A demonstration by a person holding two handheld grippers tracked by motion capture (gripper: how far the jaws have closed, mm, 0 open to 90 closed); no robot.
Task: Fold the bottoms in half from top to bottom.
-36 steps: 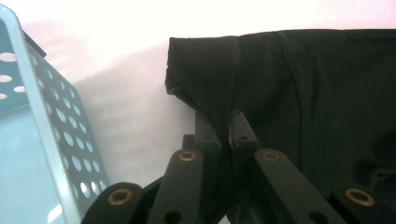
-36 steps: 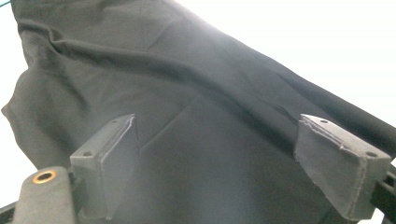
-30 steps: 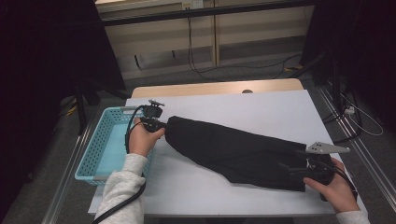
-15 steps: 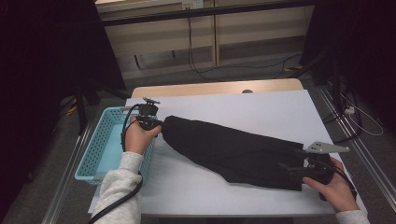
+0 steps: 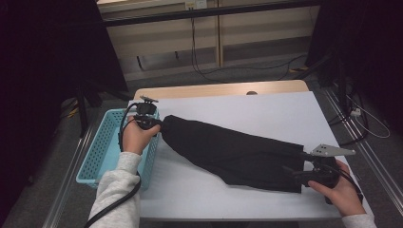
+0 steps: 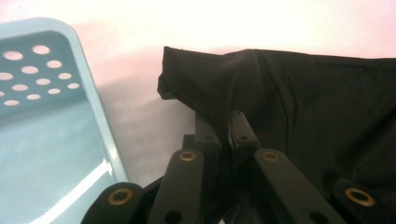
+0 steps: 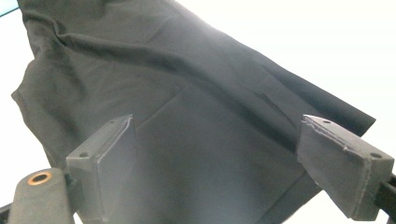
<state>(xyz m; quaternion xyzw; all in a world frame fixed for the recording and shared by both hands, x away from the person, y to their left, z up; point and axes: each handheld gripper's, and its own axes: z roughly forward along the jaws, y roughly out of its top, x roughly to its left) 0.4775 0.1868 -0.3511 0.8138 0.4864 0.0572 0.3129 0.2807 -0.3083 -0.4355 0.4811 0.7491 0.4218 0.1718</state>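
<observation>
Stretching a black cloth [image 5: 233, 151] across the white table [image 5: 266, 107] between 2 hand-held grippers.

At the cloth's left end, just beside the blue perforated basket [image 5: 102, 147], the left gripper [image 5: 153, 122] has its jaws closed tight on a bunched corner of the fabric; in the left gripper view the black cloth [image 6: 299, 102] folds down into the pinched jaws, with the basket's rim [image 6: 95, 107] close by. At the cloth's wide right end, near the table's front right corner, the right gripper [image 5: 294, 173] sits with its jaws spread wide; in the right gripper view its 2 grey pads [image 7: 105, 163] stand well apart above the flat cloth [image 7: 187, 116], which lies between them without being pressed. The cloth runs diagonally from basket side to front right.
</observation>
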